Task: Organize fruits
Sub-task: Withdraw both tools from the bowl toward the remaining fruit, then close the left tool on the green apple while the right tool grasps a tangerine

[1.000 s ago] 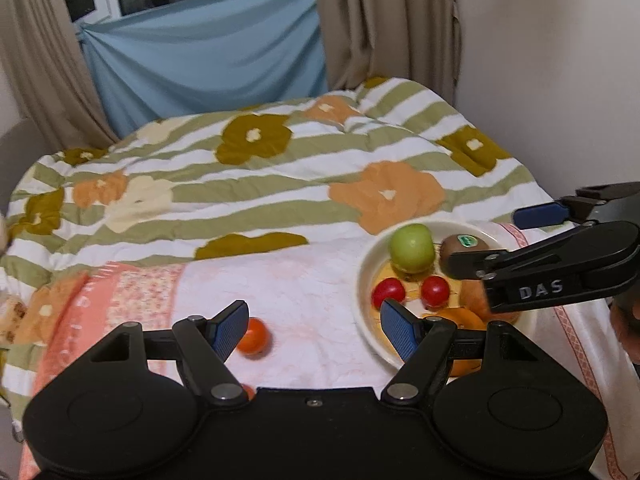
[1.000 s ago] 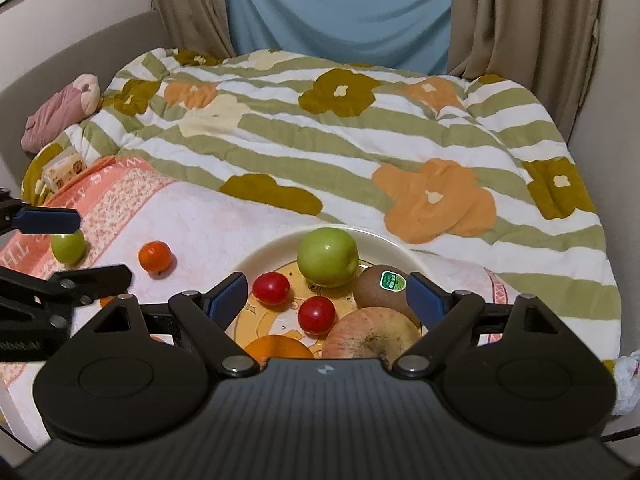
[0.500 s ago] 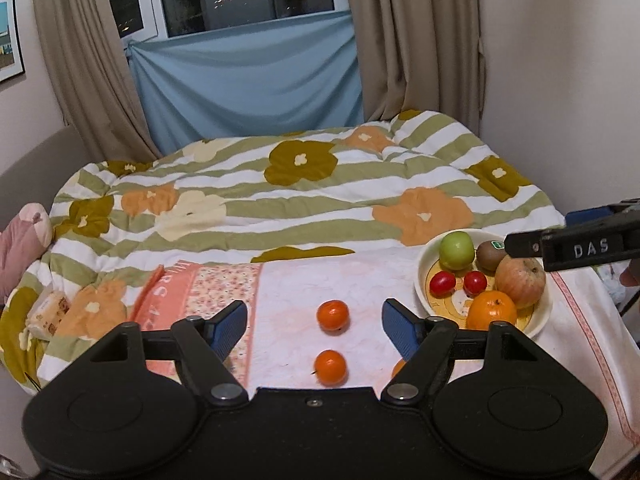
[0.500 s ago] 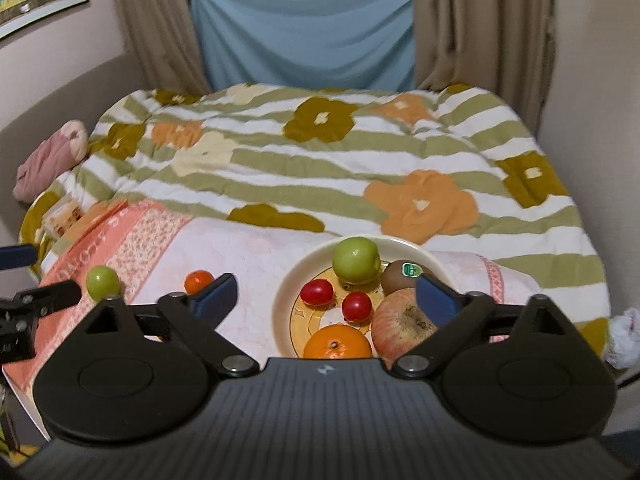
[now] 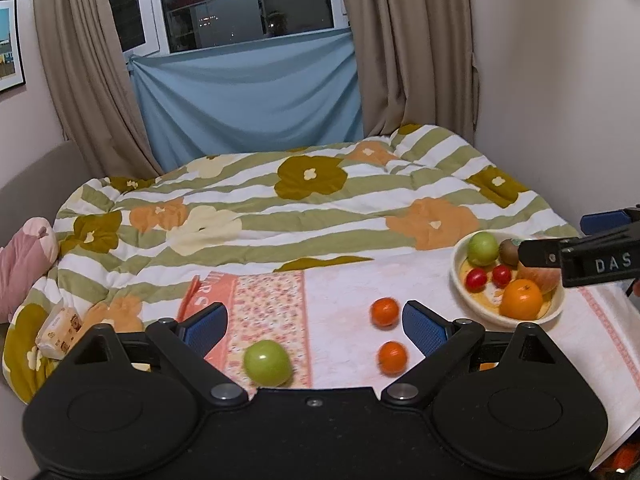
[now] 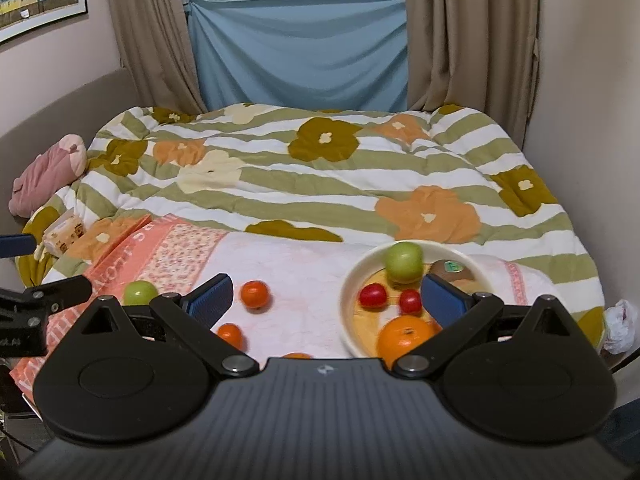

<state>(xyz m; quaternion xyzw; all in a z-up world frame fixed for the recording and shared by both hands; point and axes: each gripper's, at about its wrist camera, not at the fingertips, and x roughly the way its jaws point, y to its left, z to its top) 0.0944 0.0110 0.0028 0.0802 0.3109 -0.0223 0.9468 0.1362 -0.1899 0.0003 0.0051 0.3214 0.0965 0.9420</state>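
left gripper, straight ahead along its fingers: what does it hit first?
Probably nothing at once. The left gripper is open and held above the towel; its line passes between the green apple and two small oranges, then reaches the quilt. Depth is unclear.

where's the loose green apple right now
In the left wrist view the loose green apple lies low and centre-left on the towel, at the edge of its floral pink band, left of the two small oranges and far from the bowl.

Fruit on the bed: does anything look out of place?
Yes. A green apple and at least two small oranges lie loose on the pink towel, outside the bowl that holds the other fruit. Nothing looks spilled or damaged.
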